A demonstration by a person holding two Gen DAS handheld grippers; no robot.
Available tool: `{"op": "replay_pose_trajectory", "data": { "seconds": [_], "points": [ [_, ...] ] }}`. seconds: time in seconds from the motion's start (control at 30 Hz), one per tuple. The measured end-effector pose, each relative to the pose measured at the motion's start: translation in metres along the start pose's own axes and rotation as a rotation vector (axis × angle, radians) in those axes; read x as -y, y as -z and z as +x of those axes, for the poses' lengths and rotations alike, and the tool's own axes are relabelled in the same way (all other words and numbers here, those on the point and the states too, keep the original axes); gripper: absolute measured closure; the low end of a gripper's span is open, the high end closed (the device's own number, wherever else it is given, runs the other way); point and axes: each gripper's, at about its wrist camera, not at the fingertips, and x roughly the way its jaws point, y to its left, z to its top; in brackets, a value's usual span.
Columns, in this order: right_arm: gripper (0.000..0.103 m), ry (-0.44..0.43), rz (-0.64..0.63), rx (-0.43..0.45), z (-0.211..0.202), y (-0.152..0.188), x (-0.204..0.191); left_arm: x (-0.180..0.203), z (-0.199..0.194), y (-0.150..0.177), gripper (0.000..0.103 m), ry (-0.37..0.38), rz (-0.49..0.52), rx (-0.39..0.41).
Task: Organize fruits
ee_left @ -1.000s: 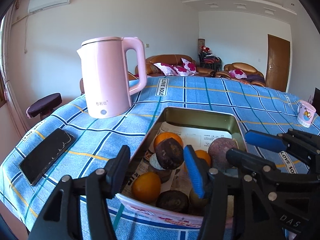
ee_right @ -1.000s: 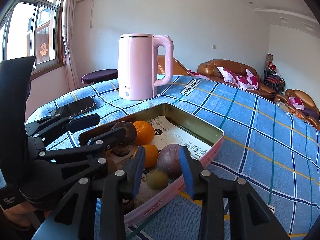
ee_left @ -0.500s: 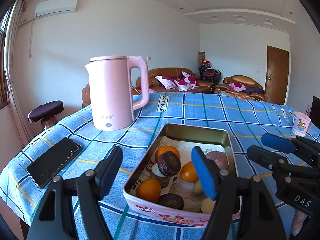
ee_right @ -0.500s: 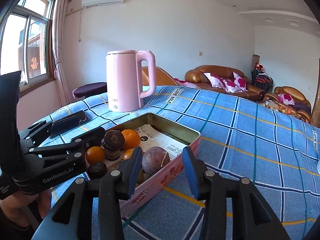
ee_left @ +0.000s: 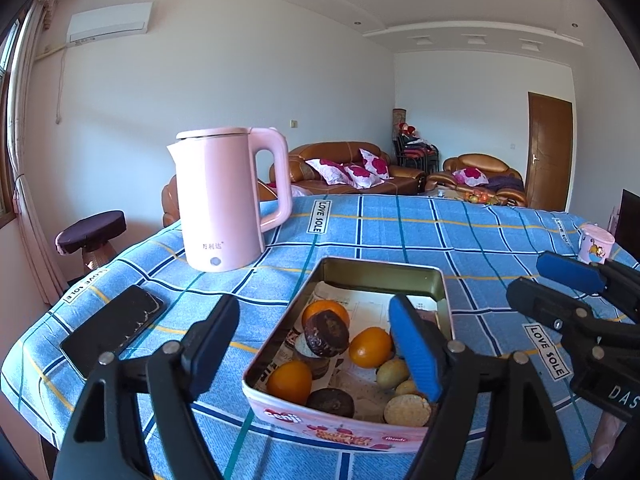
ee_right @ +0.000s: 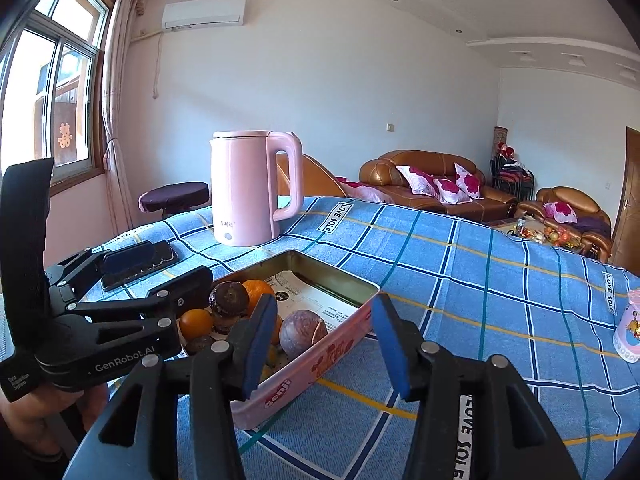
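Note:
A pink-sided tin tray (ee_left: 380,273) lined with newspaper sits on the blue checked tablecloth. It holds oranges (ee_left: 370,347), dark brown round fruits (ee_left: 326,332), a greenish fruit (ee_left: 391,372) and a purple round fruit (ee_right: 303,332). My left gripper (ee_left: 314,344) hangs in front of the tray's near left corner, its jaws opening with nothing held between them. My right gripper (ee_right: 325,342) hovers over the tray's near right side, jaws also opening and empty. Each gripper shows in the other's view: the right gripper (ee_left: 548,282) and the left gripper (ee_right: 160,268).
A pink kettle (ee_left: 224,200) stands behind the tray to the left. A black phone (ee_left: 114,330) lies near the table's left edge. A small pink cup (ee_right: 630,332) stands at the far right. A stool (ee_left: 90,232) and sofas are beyond the table.
Both grippers have pulled back and up from the fruit in the tray, and both pairs of jaws stand wider. The fruit stays in the tray.

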Motion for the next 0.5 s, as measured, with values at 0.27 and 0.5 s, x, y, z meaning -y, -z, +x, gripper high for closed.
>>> {"op": "replay_pose_trajectory", "data": {
  "seconds": [0.27, 0.5],
  "points": [
    [0.047, 0.008, 0.006, 0.01, -0.0062, -0.0002, 0.0038, 0.0025, -0.0015, 0.0002, 0.023, 0.001, 0.008, 0.0],
    [0.045, 0.005, 0.009, 0.008, -0.0078, 0.0012, 0.006, 0.0045, -0.0025, 0.0004, 0.023, 0.002, 0.012, -0.001]
  ]
}}
